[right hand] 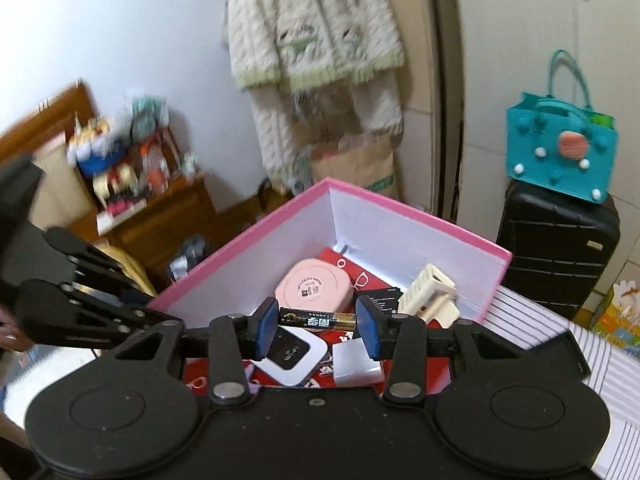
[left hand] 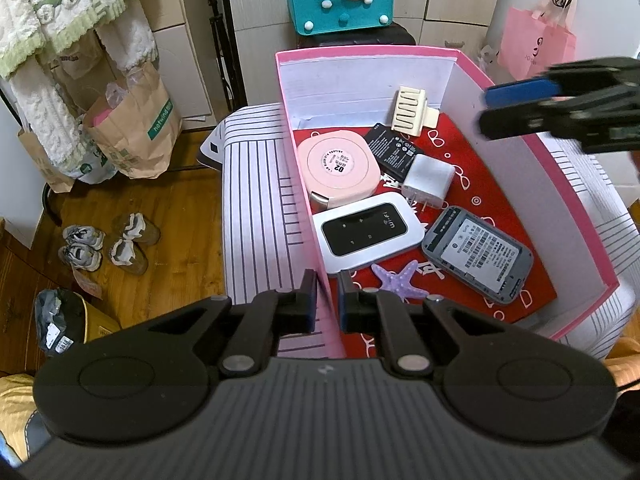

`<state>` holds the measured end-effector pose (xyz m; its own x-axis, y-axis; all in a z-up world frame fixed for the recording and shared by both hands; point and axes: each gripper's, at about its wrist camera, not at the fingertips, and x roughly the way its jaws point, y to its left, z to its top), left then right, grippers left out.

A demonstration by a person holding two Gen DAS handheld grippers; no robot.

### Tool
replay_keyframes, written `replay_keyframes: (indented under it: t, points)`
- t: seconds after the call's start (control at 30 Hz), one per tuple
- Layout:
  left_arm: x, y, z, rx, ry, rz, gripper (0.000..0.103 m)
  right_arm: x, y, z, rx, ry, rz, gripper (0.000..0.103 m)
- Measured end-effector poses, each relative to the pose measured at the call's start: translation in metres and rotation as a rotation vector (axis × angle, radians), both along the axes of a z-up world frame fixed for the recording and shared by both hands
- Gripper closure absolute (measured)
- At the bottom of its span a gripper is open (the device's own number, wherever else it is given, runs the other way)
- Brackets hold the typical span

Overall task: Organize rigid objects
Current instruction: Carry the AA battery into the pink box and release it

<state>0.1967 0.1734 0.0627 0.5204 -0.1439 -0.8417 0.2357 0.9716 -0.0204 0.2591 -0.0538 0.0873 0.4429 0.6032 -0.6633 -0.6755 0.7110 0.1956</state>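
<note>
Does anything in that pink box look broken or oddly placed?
One thing: the grey device at the near right of the pink box lies with its back cover off, label and innards showing. A loose black battery lies further back. The left gripper straddles the box wall.

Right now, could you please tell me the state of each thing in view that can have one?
Pink cardboard box: open, no lid on it.
Left tool: shut on the box's left wall.
Right tool: shut on black-and-gold cylindrical battery, held over the box.
Grey pocket router: back cover off, label exposed.
</note>
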Motion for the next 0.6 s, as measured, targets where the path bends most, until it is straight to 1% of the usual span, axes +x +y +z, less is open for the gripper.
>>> replay_keyframes:
  t: [0.17,0.33,0.47,0.6]
  points:
    - [-0.001,0.002,0.0,-0.005,-0.003,0.001,0.093,0.026,0.025,-0.01,-0.064,0.061,0.034,0.055]
    - [-0.002,0.002,0.0,-0.003,-0.002,0.004,0.093,0.038,0.053,-0.031,-0.182,0.105,0.096,0.055]
    - [-0.004,0.0,0.001,-0.003,-0.015,0.017,0.093,0.038,0.066,-0.04,-0.274,0.084,0.16,0.055]
    - [-0.003,0.002,0.001,-0.012,-0.016,0.021,0.093,0.044,0.073,-0.045,-0.306,0.071,0.157,0.055]
